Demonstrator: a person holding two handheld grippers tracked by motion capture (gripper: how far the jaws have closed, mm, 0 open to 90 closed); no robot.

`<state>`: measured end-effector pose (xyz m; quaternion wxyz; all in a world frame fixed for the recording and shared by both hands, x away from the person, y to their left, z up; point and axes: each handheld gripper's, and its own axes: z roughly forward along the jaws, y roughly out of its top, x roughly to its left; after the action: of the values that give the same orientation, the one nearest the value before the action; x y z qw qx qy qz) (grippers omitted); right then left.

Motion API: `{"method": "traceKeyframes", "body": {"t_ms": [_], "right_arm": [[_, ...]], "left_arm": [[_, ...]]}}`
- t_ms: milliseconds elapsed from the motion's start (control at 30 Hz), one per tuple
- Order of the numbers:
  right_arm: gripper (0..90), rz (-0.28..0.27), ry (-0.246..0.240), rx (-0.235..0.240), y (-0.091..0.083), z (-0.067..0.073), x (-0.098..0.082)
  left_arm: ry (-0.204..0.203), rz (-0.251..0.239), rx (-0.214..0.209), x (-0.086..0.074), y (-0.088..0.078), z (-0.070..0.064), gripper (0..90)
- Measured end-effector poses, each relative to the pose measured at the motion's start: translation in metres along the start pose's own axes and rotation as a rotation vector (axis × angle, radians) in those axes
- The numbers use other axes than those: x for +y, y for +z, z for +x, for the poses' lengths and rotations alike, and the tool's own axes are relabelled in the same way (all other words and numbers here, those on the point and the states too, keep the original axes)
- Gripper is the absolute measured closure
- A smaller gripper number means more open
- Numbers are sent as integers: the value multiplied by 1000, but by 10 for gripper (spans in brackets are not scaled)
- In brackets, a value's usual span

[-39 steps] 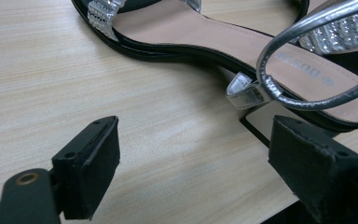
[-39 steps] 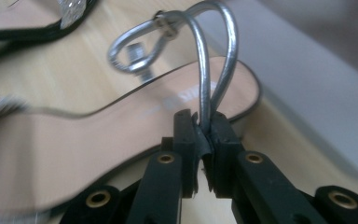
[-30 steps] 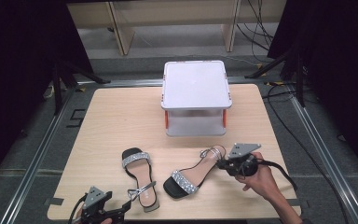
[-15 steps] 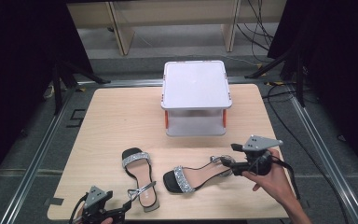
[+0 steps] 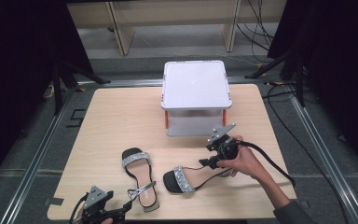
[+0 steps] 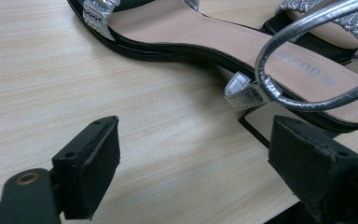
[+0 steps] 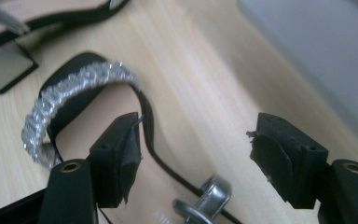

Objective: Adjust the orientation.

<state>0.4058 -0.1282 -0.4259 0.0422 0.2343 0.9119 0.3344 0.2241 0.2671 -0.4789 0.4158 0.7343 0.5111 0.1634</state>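
While the right gripper [image 5: 210, 156] hovers over the heel end of the right-hand sandal [image 5: 191, 176], its jaws stand spread with nothing between them – in the right gripper view one black jaw sits above the sandal's pale insole and the other above bare wood, with a silver buckle [image 7: 206, 201] low between them. That sandal lies on the wooden table [image 5: 116, 121] with its glittering toe strap [image 5: 181, 179] toward the person's side and its heel under the right hand [image 5: 242, 161], whose black cable trails off toward the table's right edge. Just to its left lies the second sandal [image 5: 140, 176], toe strap away from the person, heel and thin silver ankle strap [image 6: 303, 56] near the front edge; the two shoes lie close but I cannot tell whether they touch. The left gripper [image 5: 116, 213] rests at the table's front edge beside this sandal's heel – its jaws are also wide apart and hold nothing, and in the left gripper view the ankle strap loops just beyond the right-hand jaw. Behind the shoes, near the far middle of the table, stands a white box-like rack [image 5: 196, 95] with a flat lid and orange posts at its corners, well apart from the left gripper and near the right one
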Motion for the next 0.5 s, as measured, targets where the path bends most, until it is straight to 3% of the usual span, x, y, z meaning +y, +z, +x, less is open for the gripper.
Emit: {"method": "traceKeyframes", "body": {"t_ms": [167, 267, 333, 400, 433, 467, 500], "right_arm": [[297, 110, -24, 18, 6, 4, -4], [314, 150, -68, 26, 7, 8, -8], [310, 131, -67, 33, 5, 11, -14], [311, 134, -50, 37, 0, 15, -20], [310, 144, -62, 35, -3, 17, -23], [298, 151, -81, 31, -5, 20, -25], [271, 158, -84, 35, -6, 24, -28]], "left_arm": [[-2, 3, 2, 0, 0, 0, 161], [2, 2, 1, 0, 0, 1, 161], [5, 0, 2, 0, 0, 1, 161], [45, -14, -13, 1, 1, 3, 161], [2, 3, 3, 0, -1, 0, 161], [15, -2, -3, 0, 0, 1, 161], [55, -9, -11, 1, 0, 3, 161]]}}
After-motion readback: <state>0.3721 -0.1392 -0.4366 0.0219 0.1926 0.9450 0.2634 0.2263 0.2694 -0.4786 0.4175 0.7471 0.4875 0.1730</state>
